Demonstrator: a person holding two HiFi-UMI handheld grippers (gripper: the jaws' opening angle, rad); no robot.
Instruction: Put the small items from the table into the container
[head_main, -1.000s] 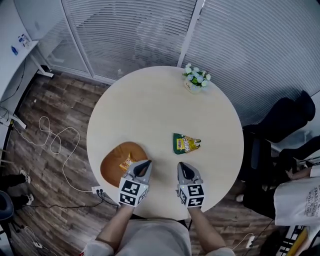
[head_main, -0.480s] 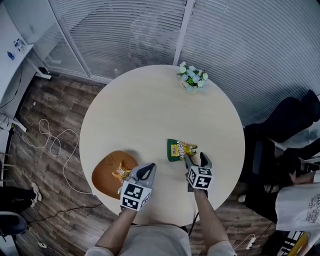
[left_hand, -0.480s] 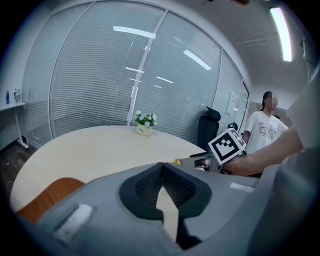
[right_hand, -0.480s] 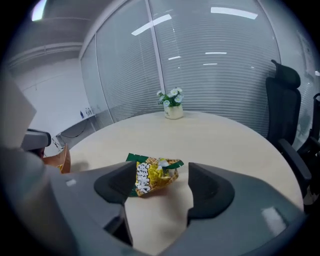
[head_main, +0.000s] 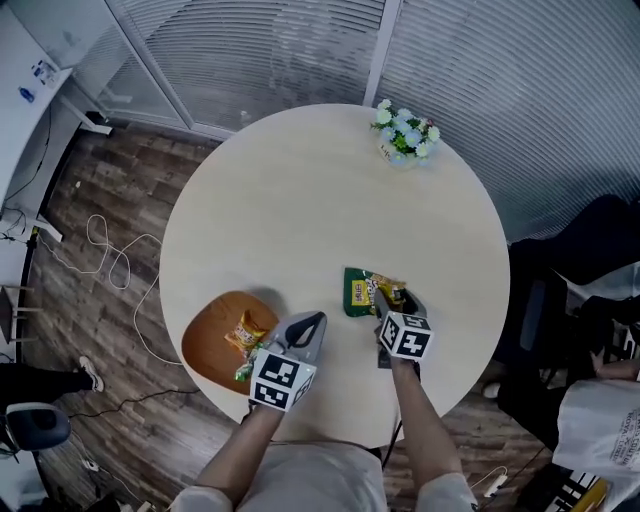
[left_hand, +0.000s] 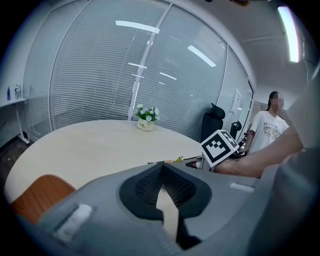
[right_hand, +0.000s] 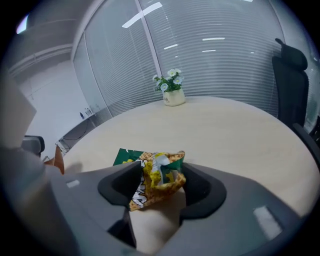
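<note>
A green and yellow snack packet (head_main: 362, 291) lies on the round beige table (head_main: 300, 200), near its middle front. My right gripper (head_main: 392, 300) is down at it. In the right gripper view the crumpled packet (right_hand: 156, 176) sits between the two pads, and the jaws are closing around it. The orange bowl (head_main: 205, 340) stands at the table's front left with a small orange packet (head_main: 248, 327) inside. My left gripper (head_main: 312, 322) hovers just right of the bowl, shut and empty; in the left gripper view its tips (left_hand: 161, 167) meet over bare table.
A small pot of flowers (head_main: 405, 132) stands at the table's far right edge. A dark office chair (head_main: 590, 240) is to the right of the table, and a person in a white shirt (left_hand: 267, 131) stands beyond it. Cables lie on the wooden floor (head_main: 110, 270) at left.
My right gripper went forward from the table's front edge to the snack packet and its jaws opened around it. My left gripper shifted a little to the right, away from the bowl.
</note>
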